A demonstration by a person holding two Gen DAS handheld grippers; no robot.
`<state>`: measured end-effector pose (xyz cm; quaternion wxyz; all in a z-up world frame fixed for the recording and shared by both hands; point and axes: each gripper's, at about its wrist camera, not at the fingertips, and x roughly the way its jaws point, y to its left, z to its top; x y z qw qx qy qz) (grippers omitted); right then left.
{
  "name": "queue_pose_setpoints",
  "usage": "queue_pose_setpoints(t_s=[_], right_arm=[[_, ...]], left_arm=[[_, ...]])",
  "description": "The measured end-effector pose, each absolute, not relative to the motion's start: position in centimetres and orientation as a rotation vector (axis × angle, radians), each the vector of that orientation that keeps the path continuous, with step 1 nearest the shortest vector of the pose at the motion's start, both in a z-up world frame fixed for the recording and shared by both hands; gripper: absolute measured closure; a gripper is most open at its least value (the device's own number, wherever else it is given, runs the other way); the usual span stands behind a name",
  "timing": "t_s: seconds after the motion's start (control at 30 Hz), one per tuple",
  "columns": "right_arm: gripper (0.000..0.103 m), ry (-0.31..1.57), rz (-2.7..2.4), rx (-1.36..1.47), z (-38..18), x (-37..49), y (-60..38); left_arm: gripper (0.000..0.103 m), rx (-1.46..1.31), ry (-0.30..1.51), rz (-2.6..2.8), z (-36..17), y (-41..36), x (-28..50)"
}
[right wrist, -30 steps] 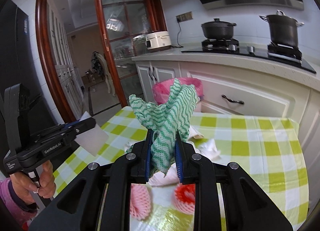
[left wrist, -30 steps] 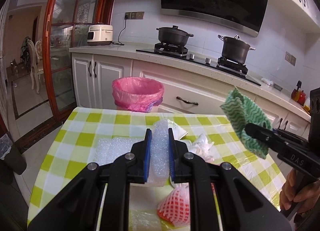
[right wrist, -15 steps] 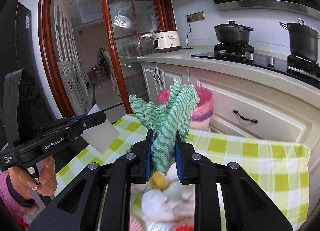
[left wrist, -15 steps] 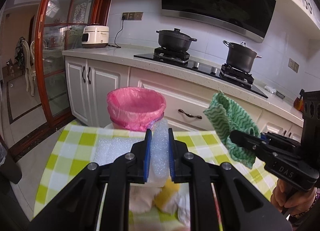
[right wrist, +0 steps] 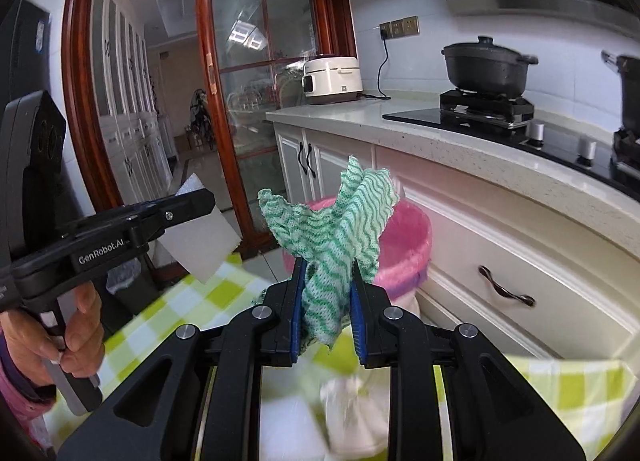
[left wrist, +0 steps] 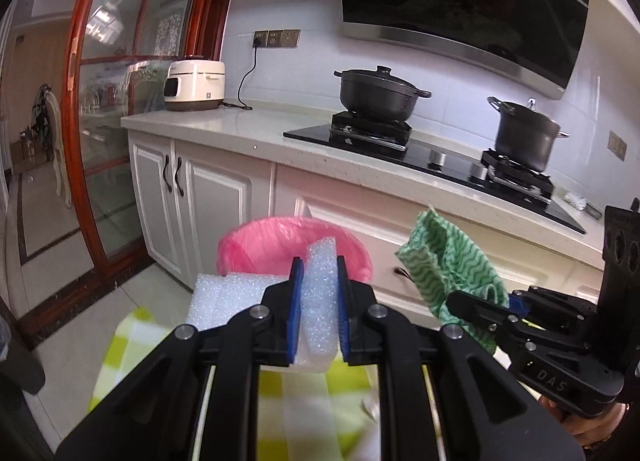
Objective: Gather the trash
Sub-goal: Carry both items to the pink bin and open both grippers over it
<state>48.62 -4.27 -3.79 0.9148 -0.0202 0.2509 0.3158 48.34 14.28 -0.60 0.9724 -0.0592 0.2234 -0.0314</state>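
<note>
Left claw (left wrist: pixel 319 309) pinching white foam sheet (left wrist: pixel 240 297), right claw (right wrist: pixel 327 301) pinching green cloth (right wrist: pixel 332 237), both short of the pink-lined bin (left wrist: pixel 294 239) ahead.
Released early, the wide foam could catch the bin's rim and fall to the floor; the cloth may snag a pad.

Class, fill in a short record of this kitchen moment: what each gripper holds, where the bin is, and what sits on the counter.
left gripper: shut on white foam sheet
right gripper: shut on green wavy cloth
bin: pink-lined trash bin, on the floor beyond the checked tablecloth, before the cabinets
counter: rice cooker, plugged in
stove: two dark pots
task stage: both items held up near the bin, not yet released
</note>
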Motion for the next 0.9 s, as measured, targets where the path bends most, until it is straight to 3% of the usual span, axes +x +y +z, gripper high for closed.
queue_pose_setpoints(t_s=[0.3,0.57,0.7,0.8,0.9], right_arm=[[0.079,0.567,0.675,-0.015,-6.7,59.7,-2.6],[0.079,0.631,0.694,0.060,-10.7,66.4,-2.1],[0.077,0.667,0.696,0.056,-12.5,67.7,-1.7],[0.057,0.676,0.690,0.044,-13.4,67.7,-1.9],[0.054,0.673,0.679,0.028,-13.4,67.1,-2.3]], left_arm=[[0.088,-0.146,0.450,-0.102,-0.9,16.3,59.3],[0.088,-0.198,0.487,-0.122,-4.9,17.8,67.1],[0.063,-0.235,0.502,-0.094,-7.4,19.0,69.6],[0.049,-0.274,0.496,-0.049,-8.1,20.3,70.1],[0.048,-0.276,0.492,-0.028,-7.8,21.0,69.4]])
